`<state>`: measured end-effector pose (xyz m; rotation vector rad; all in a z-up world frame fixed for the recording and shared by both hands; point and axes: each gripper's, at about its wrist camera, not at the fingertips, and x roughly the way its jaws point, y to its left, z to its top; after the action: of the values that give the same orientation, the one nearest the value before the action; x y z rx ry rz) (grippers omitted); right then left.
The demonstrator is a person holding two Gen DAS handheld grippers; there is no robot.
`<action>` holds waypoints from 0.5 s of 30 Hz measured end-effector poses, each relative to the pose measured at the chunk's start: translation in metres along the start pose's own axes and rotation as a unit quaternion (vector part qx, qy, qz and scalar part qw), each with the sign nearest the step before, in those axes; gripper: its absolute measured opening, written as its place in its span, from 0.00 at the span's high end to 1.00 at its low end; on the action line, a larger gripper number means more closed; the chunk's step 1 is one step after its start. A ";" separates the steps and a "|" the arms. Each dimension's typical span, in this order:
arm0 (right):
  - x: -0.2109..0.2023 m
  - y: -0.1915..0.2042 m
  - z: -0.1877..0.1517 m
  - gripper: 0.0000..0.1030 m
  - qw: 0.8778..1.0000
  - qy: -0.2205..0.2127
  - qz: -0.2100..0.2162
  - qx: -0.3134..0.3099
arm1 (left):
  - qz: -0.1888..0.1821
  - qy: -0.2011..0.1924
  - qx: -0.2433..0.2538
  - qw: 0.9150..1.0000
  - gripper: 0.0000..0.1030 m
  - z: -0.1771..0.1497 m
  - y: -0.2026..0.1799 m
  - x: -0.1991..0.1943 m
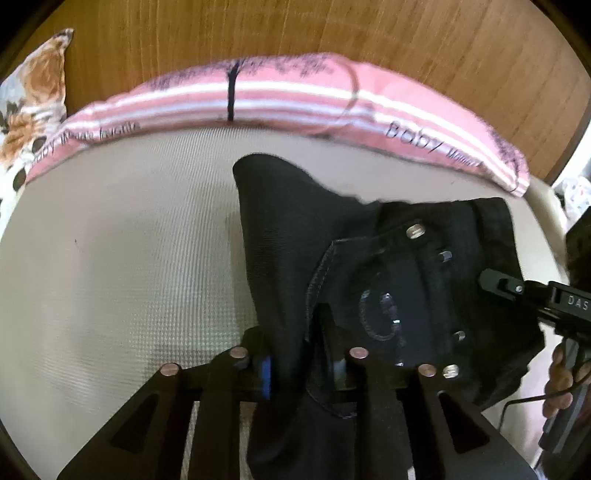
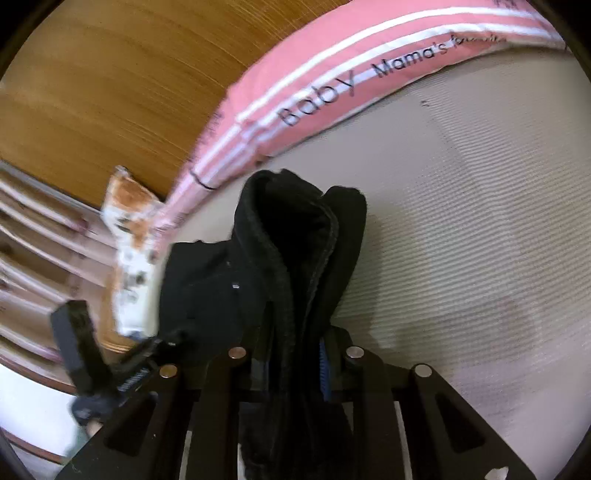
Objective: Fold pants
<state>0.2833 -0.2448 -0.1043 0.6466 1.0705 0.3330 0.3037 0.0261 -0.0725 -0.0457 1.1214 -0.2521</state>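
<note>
Black denim pants (image 1: pixel 406 258) with metal buttons and a stitched pocket lie bunched on the beige mattress (image 1: pixel 110 258). My left gripper (image 1: pixel 295 354) is shut on a fold of the pants, which stands up between its fingers. In the right wrist view, my right gripper (image 2: pixel 295 350) is shut on a thick, rolled bundle of the same pants (image 2: pixel 207 295). That right gripper's fingers (image 1: pixel 495 284) reach into the left wrist view from the right edge, over the waistband. The left gripper's body (image 2: pixel 77 332) shows at the lower left of the right wrist view.
A pink striped pillow (image 1: pixel 295 92) printed with "Baby" lies along the far edge of the mattress, against a wooden headboard (image 1: pixel 332 26). A floral pillow (image 1: pixel 33 110) sits at the far left. A hand (image 1: pixel 561 380) holds the right gripper's handle. Wooden shelving (image 2: pixel 37 240) stands beyond the bed.
</note>
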 end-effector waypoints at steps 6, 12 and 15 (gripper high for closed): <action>0.009 -0.010 -0.006 0.57 0.999 -0.007 -0.051 -0.018 | 0.033 -0.021 0.010 0.999 0.45 -0.012 0.002 0.008; 0.001 0.000 -0.016 0.50 0.996 -0.013 -0.084 -0.034 | 0.054 -0.023 0.011 0.998 0.42 -0.024 -0.002 0.000; -0.011 0.001 -0.029 0.50 0.995 -0.016 -0.093 -0.042 | 0.066 -0.026 0.016 0.997 0.42 -0.038 -0.006 -0.007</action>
<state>0.2525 -0.2407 -0.1050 0.4715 1.0716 0.2031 0.2653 0.0256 -0.0816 0.0494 1.0643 -0.1501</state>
